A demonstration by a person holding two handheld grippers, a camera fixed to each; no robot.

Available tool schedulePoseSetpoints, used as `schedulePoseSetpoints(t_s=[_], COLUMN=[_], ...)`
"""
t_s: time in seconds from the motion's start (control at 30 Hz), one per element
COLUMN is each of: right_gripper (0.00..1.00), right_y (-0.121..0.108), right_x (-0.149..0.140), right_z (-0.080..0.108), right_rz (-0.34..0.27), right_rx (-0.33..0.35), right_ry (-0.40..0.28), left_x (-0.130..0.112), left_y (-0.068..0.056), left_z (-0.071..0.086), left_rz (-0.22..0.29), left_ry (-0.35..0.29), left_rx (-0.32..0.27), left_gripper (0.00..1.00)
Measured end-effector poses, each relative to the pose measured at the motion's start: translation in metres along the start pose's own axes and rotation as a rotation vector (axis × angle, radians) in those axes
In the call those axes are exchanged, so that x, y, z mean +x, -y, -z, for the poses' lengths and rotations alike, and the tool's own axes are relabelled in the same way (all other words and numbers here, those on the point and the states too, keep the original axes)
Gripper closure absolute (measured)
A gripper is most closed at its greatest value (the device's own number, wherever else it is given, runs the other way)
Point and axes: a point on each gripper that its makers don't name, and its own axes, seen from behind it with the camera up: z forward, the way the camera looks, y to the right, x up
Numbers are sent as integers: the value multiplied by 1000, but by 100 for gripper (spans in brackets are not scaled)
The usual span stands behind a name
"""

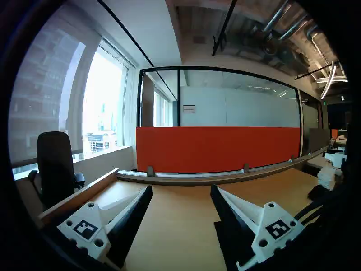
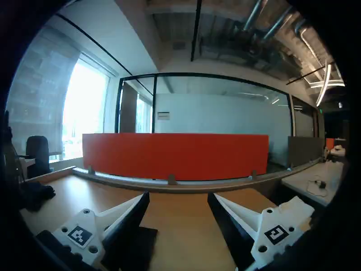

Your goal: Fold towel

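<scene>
My left gripper (image 1: 180, 187) is open, its white and black fingers (image 1: 131, 212) held level over a light wooden desk (image 1: 180, 226) with nothing between them. My right gripper (image 2: 178, 195) is open too, hovering over the same kind of desk (image 2: 185, 235). A dark flat patch (image 2: 142, 246) lies on the desk under the right gripper's left finger; it may be cloth, but I cannot tell. A similar dark patch (image 1: 224, 237) lies under the left gripper's right finger. A dark crumpled lump (image 2: 35, 195) rests at the desk's left side in the right gripper view.
An orange divider panel (image 1: 216, 149) runs along the desk's far edge, with glass walls behind it. A black office chair (image 1: 55, 167) stands by the window on the left. White items (image 1: 327, 174) and a dark object (image 1: 319, 192) sit at the desk's right. A neighbouring white desk (image 2: 316, 178) carries a cable.
</scene>
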Motion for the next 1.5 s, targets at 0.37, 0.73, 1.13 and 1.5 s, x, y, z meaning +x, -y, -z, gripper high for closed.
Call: schedulePoseSetpoints(t_s=[0.37, 0.73, 1.13, 1.5], right_gripper=[0, 0, 0, 0], right_y=[4, 16, 58, 76], right_x=[39, 37, 14, -13], right_z=[5, 11, 15, 22], right_rz=[7, 60, 151, 188], right_rx=[-3, 74, 304, 401], right_ry=[4, 72, 191, 276], left_x=[38, 33, 11, -13], left_y=[-5, -29, -70, -89], left_z=[2, 0, 6, 9], left_rz=[-31, -70, -152, -207], left_ry=[32, 96, 192, 245], left_rx=[-28, -142, -349, -439], left_gripper=[5, 5, 4, 5])
